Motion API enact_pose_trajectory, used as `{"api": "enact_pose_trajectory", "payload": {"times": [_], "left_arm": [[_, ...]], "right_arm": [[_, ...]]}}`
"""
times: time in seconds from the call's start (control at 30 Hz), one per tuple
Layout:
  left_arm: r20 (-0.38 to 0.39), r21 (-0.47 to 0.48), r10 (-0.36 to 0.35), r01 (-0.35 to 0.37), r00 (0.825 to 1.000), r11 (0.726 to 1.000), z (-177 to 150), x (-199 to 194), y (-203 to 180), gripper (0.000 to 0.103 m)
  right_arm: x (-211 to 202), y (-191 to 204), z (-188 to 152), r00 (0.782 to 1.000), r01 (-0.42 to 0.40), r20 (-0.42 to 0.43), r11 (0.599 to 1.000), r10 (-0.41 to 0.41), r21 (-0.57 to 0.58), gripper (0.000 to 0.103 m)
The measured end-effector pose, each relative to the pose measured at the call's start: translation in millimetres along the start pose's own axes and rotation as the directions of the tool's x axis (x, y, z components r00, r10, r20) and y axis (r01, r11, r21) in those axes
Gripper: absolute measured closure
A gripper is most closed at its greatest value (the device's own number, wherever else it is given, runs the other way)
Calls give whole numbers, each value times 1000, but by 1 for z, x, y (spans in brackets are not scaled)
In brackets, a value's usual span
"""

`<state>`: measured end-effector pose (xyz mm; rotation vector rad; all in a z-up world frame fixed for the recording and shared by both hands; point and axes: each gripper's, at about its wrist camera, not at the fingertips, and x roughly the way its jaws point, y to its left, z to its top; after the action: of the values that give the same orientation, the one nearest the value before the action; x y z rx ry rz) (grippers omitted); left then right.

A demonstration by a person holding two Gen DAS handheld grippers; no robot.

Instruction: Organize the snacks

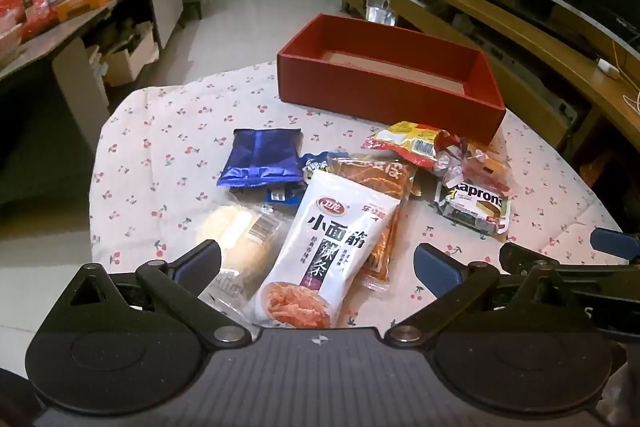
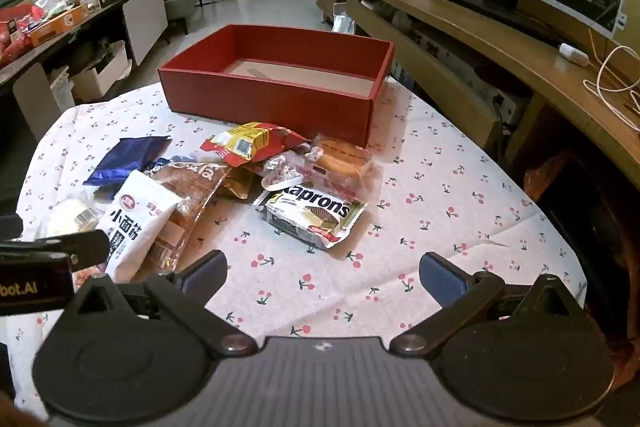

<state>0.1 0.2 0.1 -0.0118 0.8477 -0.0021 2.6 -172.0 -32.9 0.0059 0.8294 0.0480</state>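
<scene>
On a cherry-print tabletop point(image 2: 440, 187), a heap of snacks waits in front of an empty red box point(image 2: 276, 95). Farthest left lies a pale bun in clear wrap point(image 1: 240, 231), with a blue foil pack point(image 1: 262, 157) behind it. Next comes a white spicy-strip pouch point(image 1: 320, 251), resting on an orange-brown packet point(image 1: 384, 195). Beyond those sit a red-and-yellow bag point(image 2: 248, 143), a wrapped cake point(image 2: 344, 155) and a Kaprons wafer pack point(image 2: 312, 213). The left gripper point(image 1: 316, 267) hovers spread wide, its fingers either side of the white pouch and grasping nothing. The right gripper point(image 2: 322, 273) is likewise released, poised over bare cloth just short of the wafer pack. Sorting appears not yet begun. A clean first pick would likely take the topmost pouch across its narrow width, lifting straight up so the packet beneath stays put, then clearing the box's near wall before letting go.
</scene>
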Motion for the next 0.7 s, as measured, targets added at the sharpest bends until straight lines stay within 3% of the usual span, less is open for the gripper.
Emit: {"api": "enact_pose_trajectory", "payload": {"times": [0.7], "left_arm": [[-20,18,18,-18,1000,1000,-6,5,-2,0]], "right_arm": [[4,2,-2,1000,2,-23,1000,-3,-9,0]]}}
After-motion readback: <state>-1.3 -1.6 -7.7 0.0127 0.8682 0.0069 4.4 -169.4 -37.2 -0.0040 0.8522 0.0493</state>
